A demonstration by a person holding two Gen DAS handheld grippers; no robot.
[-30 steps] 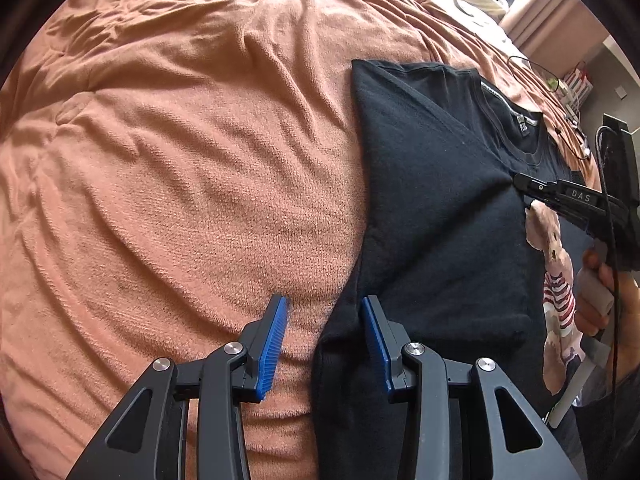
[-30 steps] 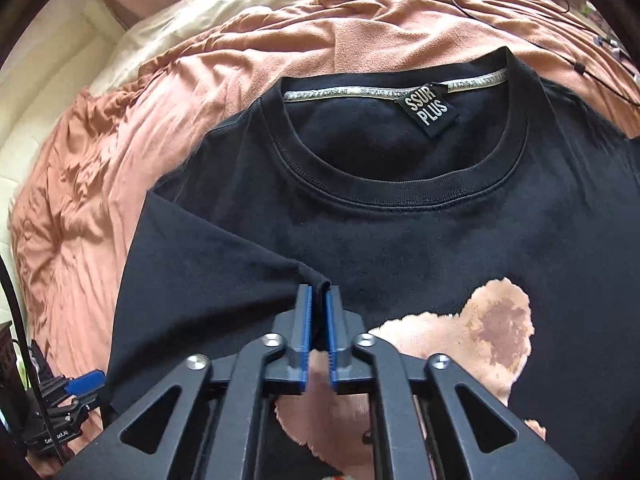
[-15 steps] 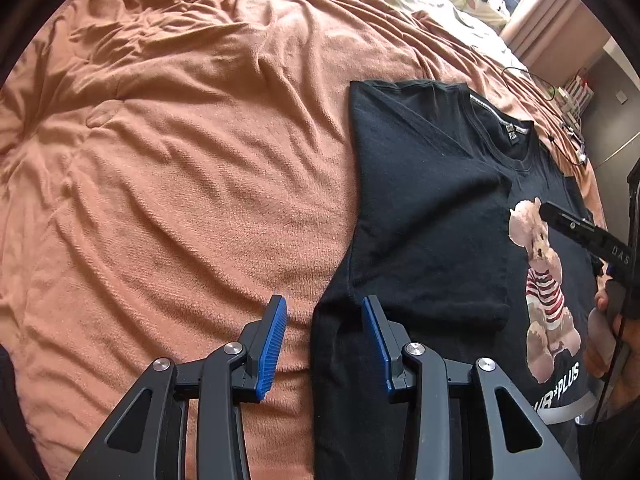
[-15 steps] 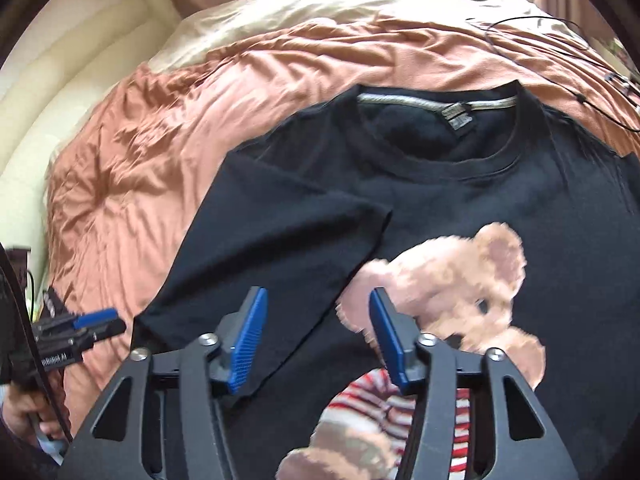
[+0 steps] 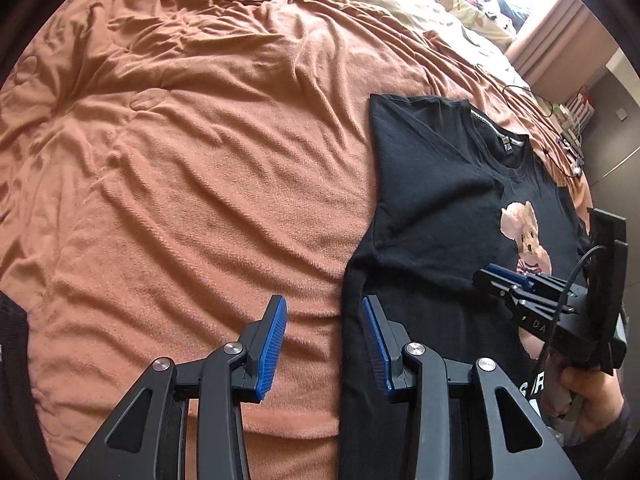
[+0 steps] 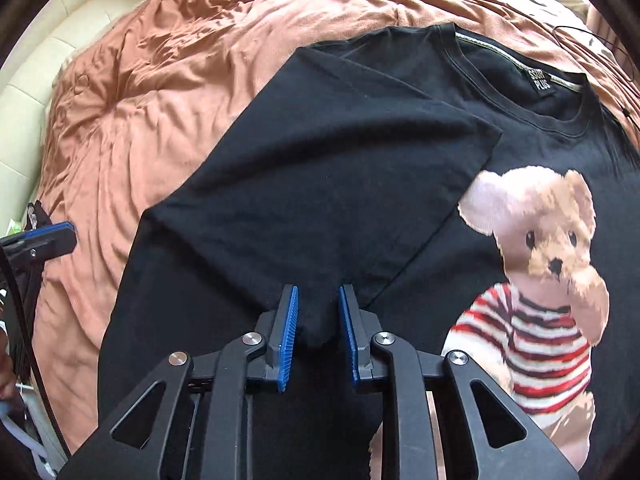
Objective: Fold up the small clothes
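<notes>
A black T-shirt [image 6: 304, 184] with a bear print [image 6: 536, 248] is spread face up on a rumpled terracotta blanket [image 5: 192, 168], its collar [image 6: 516, 92] toward the far side of the bed and one sleeve [image 6: 332, 160] folded inward across the chest. The left gripper [image 5: 324, 340] is held above the shirt's side edge with its jaws moderately apart and nothing between them. The right gripper [image 6: 316, 328] is poised over the lower edge of the folded sleeve; its jaws are closing, and a small bump of black cloth appears to sit between the blue pads [image 6: 289, 332] — whether it is truly pinched cannot be told. The fabric is judged to be light, soft knit, limp rather than stiff, so it should drape and sag wherever it is not supported, and the fleecy blanket may drag on it. A hold is best taken at hems and seams — the shoulder and the bottom hem on one side — so that a single layer is lifted cleanly.
</notes>
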